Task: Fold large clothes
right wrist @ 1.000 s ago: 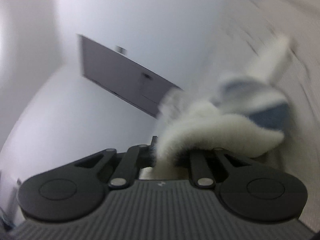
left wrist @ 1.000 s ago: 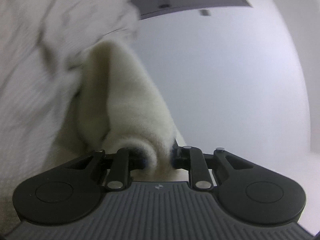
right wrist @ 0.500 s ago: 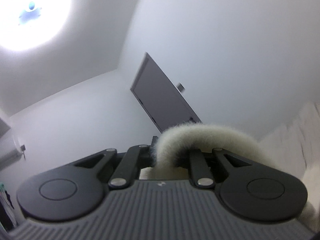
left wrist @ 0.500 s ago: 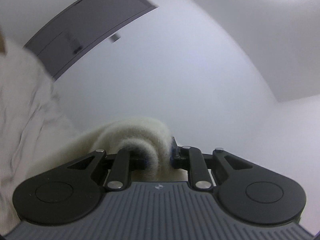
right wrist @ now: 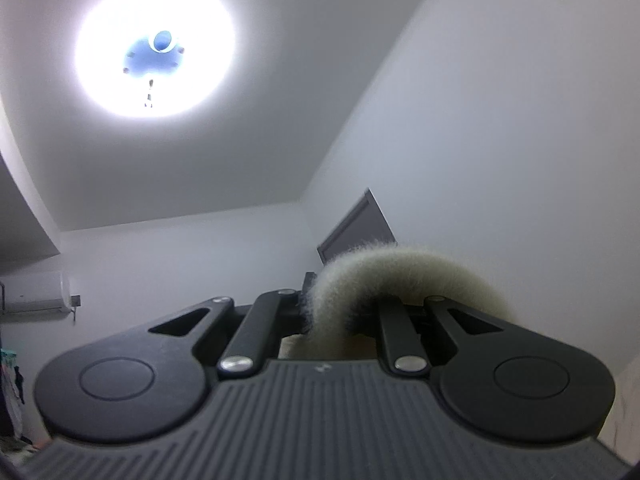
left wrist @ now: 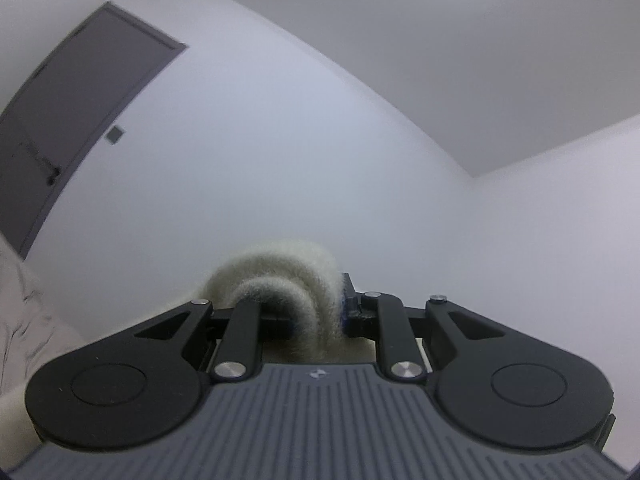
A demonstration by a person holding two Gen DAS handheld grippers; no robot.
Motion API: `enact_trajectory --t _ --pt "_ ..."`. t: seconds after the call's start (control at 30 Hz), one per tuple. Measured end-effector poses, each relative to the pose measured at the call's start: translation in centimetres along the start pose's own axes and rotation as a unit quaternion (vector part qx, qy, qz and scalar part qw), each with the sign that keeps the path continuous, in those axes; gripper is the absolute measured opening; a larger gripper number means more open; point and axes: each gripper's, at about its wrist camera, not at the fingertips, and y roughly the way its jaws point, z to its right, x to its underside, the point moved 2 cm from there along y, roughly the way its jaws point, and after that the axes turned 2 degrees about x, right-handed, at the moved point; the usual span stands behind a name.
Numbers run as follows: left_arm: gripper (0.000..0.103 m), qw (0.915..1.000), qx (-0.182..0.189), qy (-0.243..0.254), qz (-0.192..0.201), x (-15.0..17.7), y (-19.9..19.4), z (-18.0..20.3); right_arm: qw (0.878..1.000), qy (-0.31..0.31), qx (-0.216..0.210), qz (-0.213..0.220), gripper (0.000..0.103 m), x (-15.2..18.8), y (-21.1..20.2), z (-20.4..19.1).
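Now both grippers, left (left wrist: 316, 316) and right (right wrist: 340, 312), clamp fleece garment (left wrist: 280, 276).

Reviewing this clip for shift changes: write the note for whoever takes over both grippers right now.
Left gripper: shut on a fold of the fluffy cream garment.
Right gripper: shut on another fold of the same garment.
Both point up toward the wall and ceiling; the garment's body hangs out of view below.
Done: garment gripped at two points, raised.
Left: lay it out, make every fold. Keep both grips closed.
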Motion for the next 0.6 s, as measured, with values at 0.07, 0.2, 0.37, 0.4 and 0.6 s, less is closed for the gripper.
enact_trajectory --t 0.07,0.2,0.37,0.4,0.6 --pt "0.022 0.9999 0.004 0.008 -0.011 -0.9 0.4 1.2 1.000 -0.005 0.006 0.005 0.014 -1.3 -0.2 -0.6" --pt "0.022 0.9992 -0.007 0.009 -0.037 0.0 2.5 0.1 0.999 -0.006 0.033 -0.008 0.014 -1.0 0.2 -0.1" --pt "0.023 0.9942 -0.048 -0.026 -0.093 4.7 6.0 -5.0 0.995 0.004 0.084 -0.060 0.014 2.7 1.4 4.8" --pt "0.023 0.9923 -0.057 -0.035 -0.104 6.0 7.0 -6.6 0.993 0.010 0.096 -0.074 0.014 3.7 1.7 6.4" --pt "0.023 0.9792 -0.106 -0.063 -0.161 14.8 15.2 -18.6 0.974 0.020 0.170 -0.146 0.014 12.5 8.6 19.0"
